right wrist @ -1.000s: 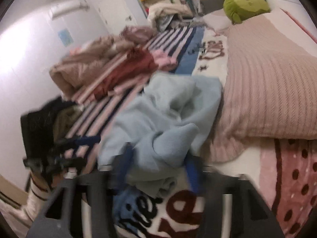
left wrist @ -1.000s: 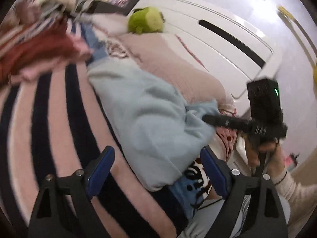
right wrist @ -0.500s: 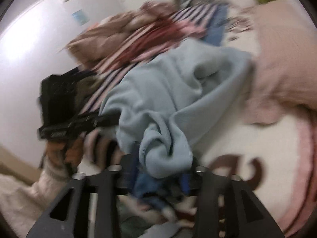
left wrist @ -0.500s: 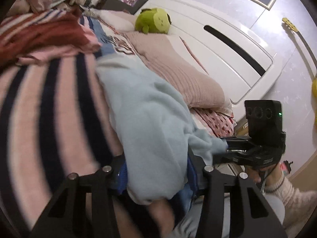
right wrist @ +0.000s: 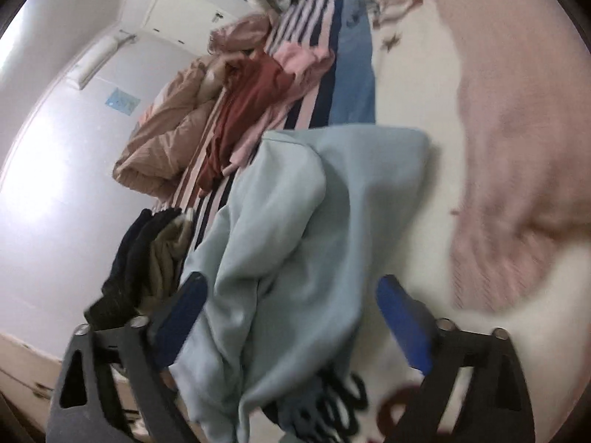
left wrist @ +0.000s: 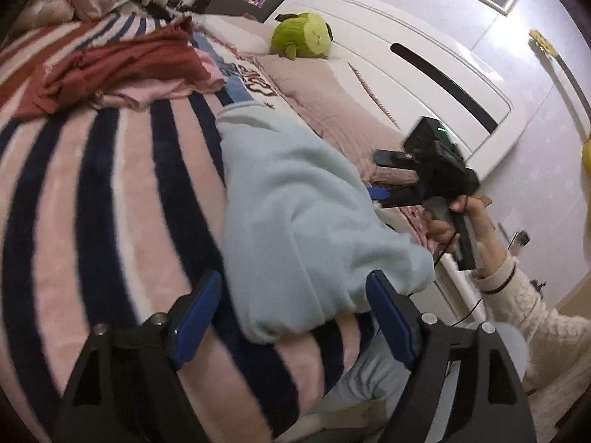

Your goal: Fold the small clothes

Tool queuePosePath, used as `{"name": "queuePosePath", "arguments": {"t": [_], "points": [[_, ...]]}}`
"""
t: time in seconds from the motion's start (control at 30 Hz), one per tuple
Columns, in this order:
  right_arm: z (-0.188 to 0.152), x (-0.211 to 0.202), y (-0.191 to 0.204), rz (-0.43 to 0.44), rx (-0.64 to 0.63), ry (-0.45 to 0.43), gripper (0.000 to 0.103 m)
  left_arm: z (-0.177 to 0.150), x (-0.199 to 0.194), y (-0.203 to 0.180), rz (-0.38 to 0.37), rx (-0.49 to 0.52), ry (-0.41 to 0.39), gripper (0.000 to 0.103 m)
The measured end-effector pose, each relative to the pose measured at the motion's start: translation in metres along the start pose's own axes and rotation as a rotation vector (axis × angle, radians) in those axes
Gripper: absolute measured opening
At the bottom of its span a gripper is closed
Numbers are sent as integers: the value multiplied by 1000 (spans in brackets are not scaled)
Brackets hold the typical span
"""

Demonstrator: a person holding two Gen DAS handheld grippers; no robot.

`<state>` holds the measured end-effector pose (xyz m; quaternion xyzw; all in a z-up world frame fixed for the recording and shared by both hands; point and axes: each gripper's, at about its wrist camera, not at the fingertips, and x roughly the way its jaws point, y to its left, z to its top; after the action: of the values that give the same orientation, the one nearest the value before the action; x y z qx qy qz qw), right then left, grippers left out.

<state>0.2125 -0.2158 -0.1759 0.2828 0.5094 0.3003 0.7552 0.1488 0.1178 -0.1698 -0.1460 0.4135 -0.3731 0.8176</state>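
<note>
A light blue fleece garment (left wrist: 291,214) lies folded over on the striped blanket; it also shows in the right wrist view (right wrist: 295,243). My left gripper (left wrist: 291,312) is open, its blue pads either side of the garment's near end, not gripping it. My right gripper (right wrist: 291,313) is open too, straddling the garment's near edge. In the left wrist view the right gripper (left wrist: 391,177) is seen held in a hand at the garment's right side.
A pink and navy striped blanket (left wrist: 92,192) covers the bed. Dark red and pink clothes (left wrist: 122,66) lie piled at the back left. A pink knit pillow (left wrist: 332,99) and green plush toy (left wrist: 301,35) lie by the white headboard (left wrist: 424,59). Dark and tan clothes (right wrist: 147,254) hang at the bed edge.
Both grippers were shut on the blue garment half a second ago and have opened, letting it drop onto the blanket. The right gripper has pulled back and tilted.
</note>
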Motion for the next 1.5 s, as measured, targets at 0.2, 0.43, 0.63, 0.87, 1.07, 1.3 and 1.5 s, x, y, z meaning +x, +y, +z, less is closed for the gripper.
{"name": "queuePosePath", "arguments": {"t": [0.2, 0.43, 0.63, 0.87, 1.07, 1.3, 1.5], "points": [[7, 48, 12, -4, -17, 61, 96, 2, 25, 1, -33, -48, 35, 77], [7, 63, 27, -83, -135, 58, 43, 2, 25, -2, -57, -67, -4, 47], [10, 52, 59, -56, -221, 3, 33, 21, -13, -26, -89, -3, -105, 44], [22, 36, 156, 42, -360, -99, 33, 58, -103, -64, 11, 115, -241, 44], [30, 49, 268, 120, -490, -147, 33, 70, -198, -68, 107, 143, -382, 44], [22, 107, 378, 185, -612, -112, 33, 58, -308, -34, 246, 90, -509, 44], [9, 200, 449, 191, -657, -7, 33, 24, -370, 23, 337, -33, -562, 45]]}}
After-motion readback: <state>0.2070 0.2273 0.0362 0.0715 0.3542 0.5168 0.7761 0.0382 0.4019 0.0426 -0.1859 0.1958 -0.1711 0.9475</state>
